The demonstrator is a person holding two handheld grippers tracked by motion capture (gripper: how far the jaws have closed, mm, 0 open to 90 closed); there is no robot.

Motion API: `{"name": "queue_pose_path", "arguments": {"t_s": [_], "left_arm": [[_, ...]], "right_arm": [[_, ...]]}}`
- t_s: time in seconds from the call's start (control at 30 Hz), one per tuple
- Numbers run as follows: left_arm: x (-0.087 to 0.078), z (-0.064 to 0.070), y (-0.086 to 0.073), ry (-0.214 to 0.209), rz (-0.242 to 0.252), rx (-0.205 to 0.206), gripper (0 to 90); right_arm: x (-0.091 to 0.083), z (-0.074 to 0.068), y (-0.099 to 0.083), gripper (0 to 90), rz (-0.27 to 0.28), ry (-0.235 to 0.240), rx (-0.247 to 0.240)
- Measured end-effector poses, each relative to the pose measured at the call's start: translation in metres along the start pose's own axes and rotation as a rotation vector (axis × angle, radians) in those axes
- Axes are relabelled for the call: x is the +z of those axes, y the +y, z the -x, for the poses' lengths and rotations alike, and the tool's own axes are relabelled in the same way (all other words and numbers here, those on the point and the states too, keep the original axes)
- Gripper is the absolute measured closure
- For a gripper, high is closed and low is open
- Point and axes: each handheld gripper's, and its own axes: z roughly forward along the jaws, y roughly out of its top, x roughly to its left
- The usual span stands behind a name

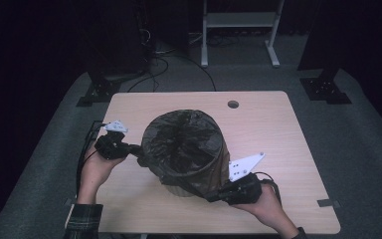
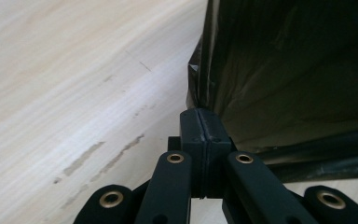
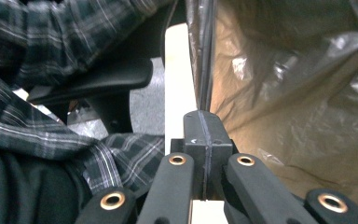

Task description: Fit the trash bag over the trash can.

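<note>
A bin (image 1: 191, 164) lined with a black bag (image 1: 184, 142) stands near the middle of the wooden surface (image 1: 278, 134), slightly toward the person's edge. The bag drapes over the rim and hangs down the outside of the bin.

The left gripper (image 1: 135, 149) reaches in from the left and meets the bag at the bin's left side, just under the rim. In the left gripper view its jaws are pressed together with a thin edge of the bag (image 2: 200, 88) caught between them, the pale surface (image 2: 74, 93) beside it.

The right gripper (image 1: 215, 195) sits at the bin's near right side, low against the wall. In the right gripper view the jaws are also pressed together, pinching a fold of the bag (image 3: 205, 70); the bin's tan wall shows through the plastic (image 3: 284, 107). A plaid sleeve (image 3: 51, 46) lies beyond the surface's edge.
</note>
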Motion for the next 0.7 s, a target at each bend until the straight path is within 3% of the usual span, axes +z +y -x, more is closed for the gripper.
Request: {"name": "queue_pose_path", "arguments": {"t_s": [0.1,0.2,0.5,0.7], "left_arm": [[0.006,0.001,-0.002,0.029,-0.045,0.011,89.5],[0.016,-0.003,-0.007,0.032,-0.070,0.002,89.6],[0.050,-0.009,-0.019,0.049,-0.156,-0.009,89.5],[0.067,-0.008,-0.026,0.064,-0.216,0.002,89.5]], "right_arm": [[0.014,0.002,-0.009,90.0,-0.057,-0.014,0.013],[0.023,0.009,-0.021,90.0,-0.123,-0.061,0.025],[0.028,0.035,-0.062,90.0,-0.171,-0.118,0.141],[0.029,0.042,-0.078,90.0,-0.198,-0.137,0.171]]}}
